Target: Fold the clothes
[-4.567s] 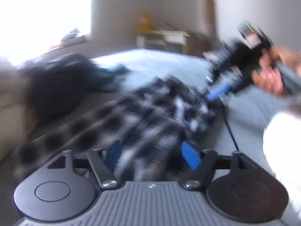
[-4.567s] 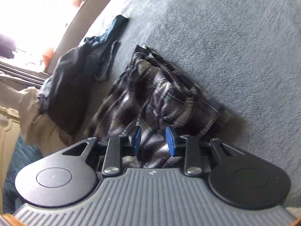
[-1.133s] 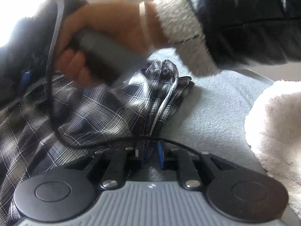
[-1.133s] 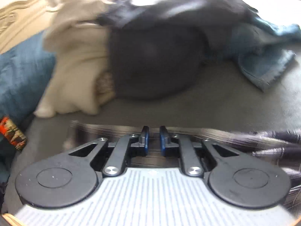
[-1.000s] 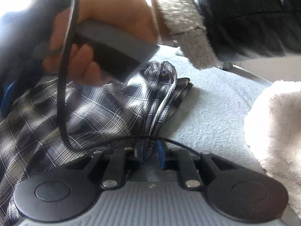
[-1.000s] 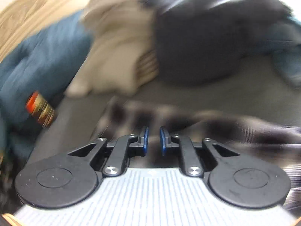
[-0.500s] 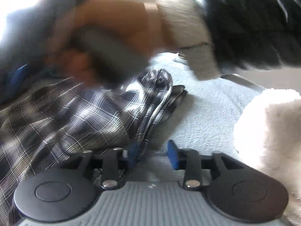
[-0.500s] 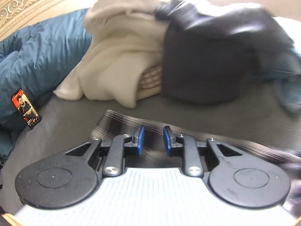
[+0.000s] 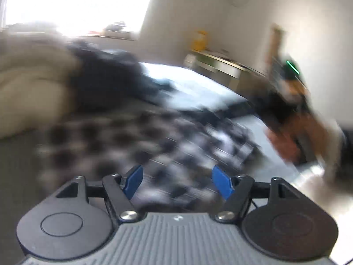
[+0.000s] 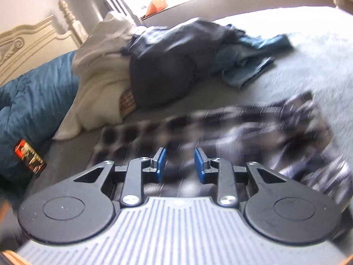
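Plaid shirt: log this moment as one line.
plaid shirt: flat on bed, released | left gripper: opening, nothing between fingers | right gripper: opening, nothing between fingers | pile: unfolded behind

Home bedroom, carved cream headboard point(image 10: 26, 44), grey-covered bed point(image 10: 308, 55), heaped clothes point(image 10: 167, 66), bright window point(image 9: 72, 2)

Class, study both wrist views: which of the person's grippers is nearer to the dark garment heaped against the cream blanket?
Hard to call; probably neither. Both the left gripper and right gripper, jaws opening and empty, hover over the plaid garment, with the dark garment beyond it.
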The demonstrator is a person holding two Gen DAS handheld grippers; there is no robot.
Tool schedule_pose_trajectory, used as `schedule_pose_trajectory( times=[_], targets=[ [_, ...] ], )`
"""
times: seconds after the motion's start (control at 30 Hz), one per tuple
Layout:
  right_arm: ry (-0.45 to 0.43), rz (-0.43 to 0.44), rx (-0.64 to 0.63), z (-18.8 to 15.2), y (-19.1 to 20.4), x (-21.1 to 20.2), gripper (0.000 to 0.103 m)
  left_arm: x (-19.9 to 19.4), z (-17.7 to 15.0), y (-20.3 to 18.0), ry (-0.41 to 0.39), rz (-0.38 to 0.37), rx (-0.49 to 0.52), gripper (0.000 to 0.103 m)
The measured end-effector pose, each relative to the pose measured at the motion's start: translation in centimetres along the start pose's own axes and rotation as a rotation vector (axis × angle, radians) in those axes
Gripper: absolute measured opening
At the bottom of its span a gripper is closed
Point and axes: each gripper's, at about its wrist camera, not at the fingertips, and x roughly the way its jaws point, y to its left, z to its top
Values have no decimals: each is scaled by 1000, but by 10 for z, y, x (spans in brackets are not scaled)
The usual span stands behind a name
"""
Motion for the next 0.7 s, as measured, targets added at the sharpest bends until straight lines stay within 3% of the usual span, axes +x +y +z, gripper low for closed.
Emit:
schedule_pose_trajectory(
  times=[0.13, 0.17, 0.37, 0.47, 0.6, 0.7],
  targets=[
    [30, 26, -33, -18, 15, 19, 27, 20, 27, 34, 21, 197, 50, 62],
    [39, 28, -45, -22, 18, 24, 27, 30, 31, 42, 38, 222, 58, 56],
    [65, 15, -141, -37, 31, 38, 27, 102, 40, 78, 113, 266, 53, 25],
    [82, 17, -120, -43, 27, 44, 27, 118, 32, 86, 168, 309, 155, 23],
    [99, 21, -83, -47, 18, 52, 27, 127, 22, 91, 150, 480, 376, 23],
    [96, 43, -65, -48, 11, 53, 27, 127, 26, 106, 134, 520, 364, 23]
  ],
)
